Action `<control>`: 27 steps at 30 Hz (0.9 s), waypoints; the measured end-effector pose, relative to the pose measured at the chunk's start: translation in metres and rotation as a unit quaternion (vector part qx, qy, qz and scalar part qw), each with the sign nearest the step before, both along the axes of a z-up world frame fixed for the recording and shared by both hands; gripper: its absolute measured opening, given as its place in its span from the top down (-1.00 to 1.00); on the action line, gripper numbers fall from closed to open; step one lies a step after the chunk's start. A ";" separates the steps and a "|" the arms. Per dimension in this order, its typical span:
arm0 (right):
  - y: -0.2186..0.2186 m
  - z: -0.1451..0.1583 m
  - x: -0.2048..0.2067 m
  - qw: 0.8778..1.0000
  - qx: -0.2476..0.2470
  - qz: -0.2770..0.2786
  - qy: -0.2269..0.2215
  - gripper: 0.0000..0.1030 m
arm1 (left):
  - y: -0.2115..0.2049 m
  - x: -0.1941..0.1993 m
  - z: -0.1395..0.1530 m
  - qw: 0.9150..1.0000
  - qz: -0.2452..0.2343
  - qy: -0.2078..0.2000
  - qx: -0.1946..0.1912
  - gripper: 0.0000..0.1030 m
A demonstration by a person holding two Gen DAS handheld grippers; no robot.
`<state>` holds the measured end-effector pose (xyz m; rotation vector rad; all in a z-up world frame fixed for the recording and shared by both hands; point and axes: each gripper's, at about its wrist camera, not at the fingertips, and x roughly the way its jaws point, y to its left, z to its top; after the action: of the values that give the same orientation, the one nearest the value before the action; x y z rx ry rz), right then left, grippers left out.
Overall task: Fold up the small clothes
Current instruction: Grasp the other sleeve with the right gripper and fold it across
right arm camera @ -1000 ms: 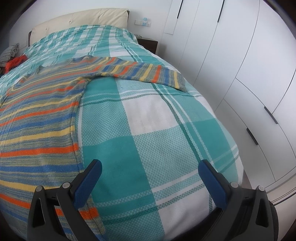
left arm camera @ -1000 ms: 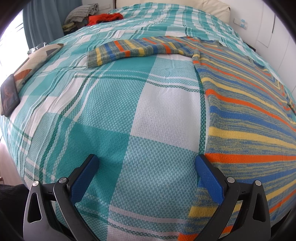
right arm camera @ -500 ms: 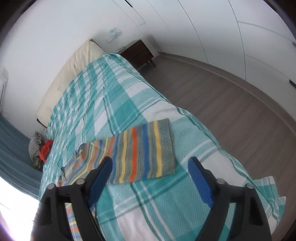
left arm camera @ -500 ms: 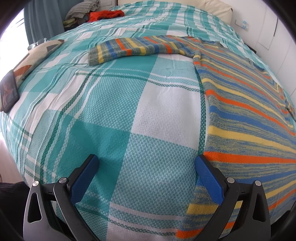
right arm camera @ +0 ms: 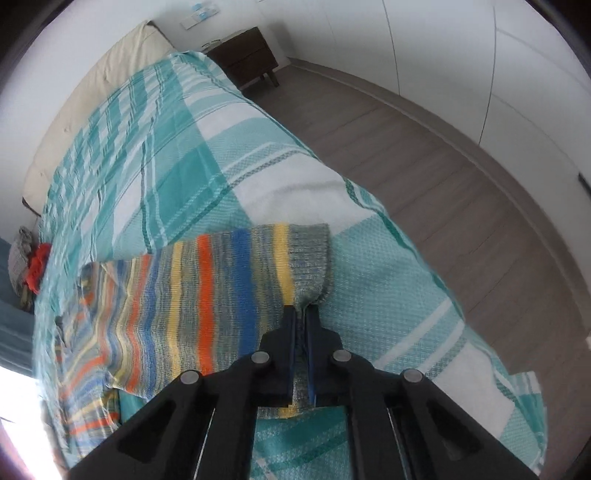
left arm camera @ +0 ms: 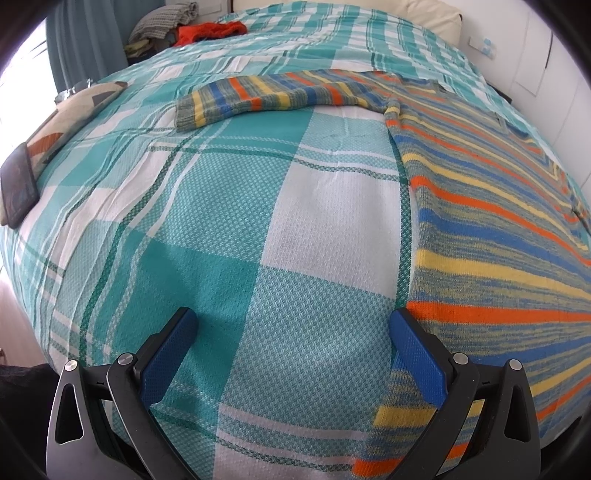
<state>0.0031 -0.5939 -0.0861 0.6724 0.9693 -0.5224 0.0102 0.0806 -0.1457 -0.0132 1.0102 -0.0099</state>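
Bedroom: bed point(left arm camera: 229, 206) under a teal-and-white checked cover, wood floor point(right arm camera: 443, 177), white wardrobe doors point(right arm camera: 480, 55), dark nightstand point(right arm camera: 245, 57).

Right gripper point(right arm camera: 301, 314): jaws closed on the grey cuff of the sweater's sleeve point(right arm camera: 221, 295); the cuff bunches at the fingertips, and the sleeve runs left from there across the cover toward the body of the garment.

Left gripper point(left arm camera: 293, 325): jaws wide apart, holding nothing, low over the cover; its right finger point(left arm camera: 413, 350) sits at the sweater's side edge, though contact cannot be judged.

Sweater point(left arm camera: 498, 240): striped blue, orange, yellow and grey, spread flat on the bed. In the left wrist view the body lies to the right, and the other sleeve point(left arm camera: 266, 98) stretches leftward across the cover.

Patterned cushion point(left arm camera: 74, 114) and dark flat item point(left arm camera: 18, 190): at the bed's left edge.

Red and grey clothes point(left arm camera: 192, 29): heaped at the far corner, well apart from the sweater.
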 end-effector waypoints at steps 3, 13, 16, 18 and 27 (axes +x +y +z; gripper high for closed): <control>0.033 0.055 0.018 0.996 -0.074 0.047 -0.031 0.91 | 0.001 0.002 0.000 1.000 -0.001 0.005 -0.002 -0.99; 0.248 0.163 0.131 0.929 0.017 0.316 -0.191 0.80 | 0.002 0.002 -0.001 1.000 -0.006 0.008 -0.004 -0.99; 0.285 0.134 0.157 0.927 0.058 0.336 -0.160 -0.17 | 0.002 0.001 -0.001 1.000 -0.007 0.006 -0.002 -0.99; 0.288 0.124 0.151 0.923 0.085 0.331 -0.177 -0.17 | 0.002 0.000 0.000 1.000 -0.008 0.007 -0.003 -0.99; 0.221 0.042 0.106 0.950 0.154 0.260 -0.078 -0.17 | -0.001 -0.001 -0.001 1.000 -0.007 0.003 0.002 -0.99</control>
<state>0.1093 -0.3725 -0.0443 0.6889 1.0391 0.1514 0.0093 0.0798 -0.1471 -0.0034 1.0156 -0.0208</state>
